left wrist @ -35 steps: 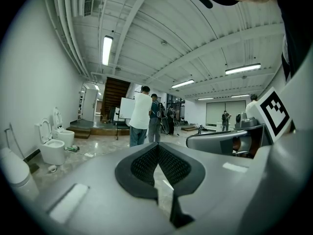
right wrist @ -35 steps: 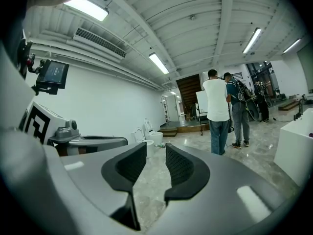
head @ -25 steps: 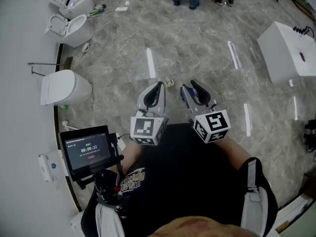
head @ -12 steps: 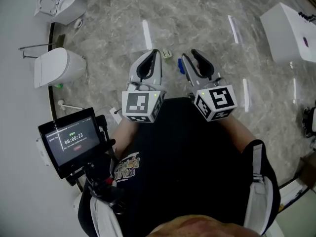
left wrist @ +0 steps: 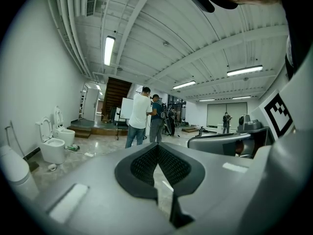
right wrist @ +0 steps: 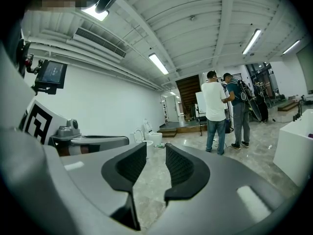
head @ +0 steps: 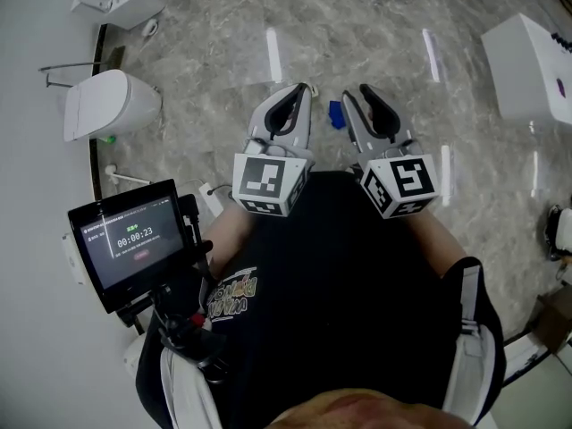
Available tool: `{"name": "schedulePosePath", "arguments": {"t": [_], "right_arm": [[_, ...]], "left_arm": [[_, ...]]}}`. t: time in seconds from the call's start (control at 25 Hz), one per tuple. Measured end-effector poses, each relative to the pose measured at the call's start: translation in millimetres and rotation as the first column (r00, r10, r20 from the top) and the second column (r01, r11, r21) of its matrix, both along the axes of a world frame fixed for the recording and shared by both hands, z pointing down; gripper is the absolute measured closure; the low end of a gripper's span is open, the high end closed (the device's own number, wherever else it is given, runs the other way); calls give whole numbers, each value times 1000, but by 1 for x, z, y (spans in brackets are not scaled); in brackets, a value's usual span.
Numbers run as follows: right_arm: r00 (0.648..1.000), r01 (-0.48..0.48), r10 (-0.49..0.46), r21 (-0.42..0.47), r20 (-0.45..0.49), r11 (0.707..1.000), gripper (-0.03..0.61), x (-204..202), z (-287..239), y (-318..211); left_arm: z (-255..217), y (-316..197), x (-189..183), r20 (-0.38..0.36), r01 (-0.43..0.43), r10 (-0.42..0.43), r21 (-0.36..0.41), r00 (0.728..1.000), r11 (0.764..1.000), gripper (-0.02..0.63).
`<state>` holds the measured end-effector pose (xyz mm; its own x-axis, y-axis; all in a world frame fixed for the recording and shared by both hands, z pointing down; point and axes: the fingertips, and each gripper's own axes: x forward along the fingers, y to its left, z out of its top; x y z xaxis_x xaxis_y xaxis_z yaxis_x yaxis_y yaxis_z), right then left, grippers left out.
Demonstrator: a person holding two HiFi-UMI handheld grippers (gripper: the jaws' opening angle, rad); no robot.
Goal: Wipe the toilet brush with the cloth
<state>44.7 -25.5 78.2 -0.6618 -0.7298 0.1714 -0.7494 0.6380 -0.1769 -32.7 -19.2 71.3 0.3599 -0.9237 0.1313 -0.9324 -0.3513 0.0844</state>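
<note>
Toilet brush (head: pixel 130 178) by the wall seems light and stiff; I would grasp its handle. Left hand-held gripper (head: pixel 302 89) is clenched empty, right hand-held gripper (head: pixel 354 90) released.

The right gripper (right wrist: pixel 155 153) holds its dark ribbed jaws apart, and only the marble floor (right wrist: pixel 149 199) shows in the gap. At its left sits the left gripper (right wrist: pixel 117 141). Beyond, toilets (right wrist: pixel 152 137) stand along the white wall, two people (right wrist: pixel 215 109) stand together, and a white cabinet (right wrist: pixel 296 148) sits at the right edge.
</note>
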Motion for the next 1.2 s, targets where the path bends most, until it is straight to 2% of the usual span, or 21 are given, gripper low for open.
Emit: {"name": "schedulePosePath", "arguments": {"t": [1.2], "right_arm": [[1000, 19, -19, 17, -10, 1000, 460, -8, -2, 5]], "left_arm": [[2, 3, 1, 2, -17, 17, -3, 1000, 1000, 603]]}}
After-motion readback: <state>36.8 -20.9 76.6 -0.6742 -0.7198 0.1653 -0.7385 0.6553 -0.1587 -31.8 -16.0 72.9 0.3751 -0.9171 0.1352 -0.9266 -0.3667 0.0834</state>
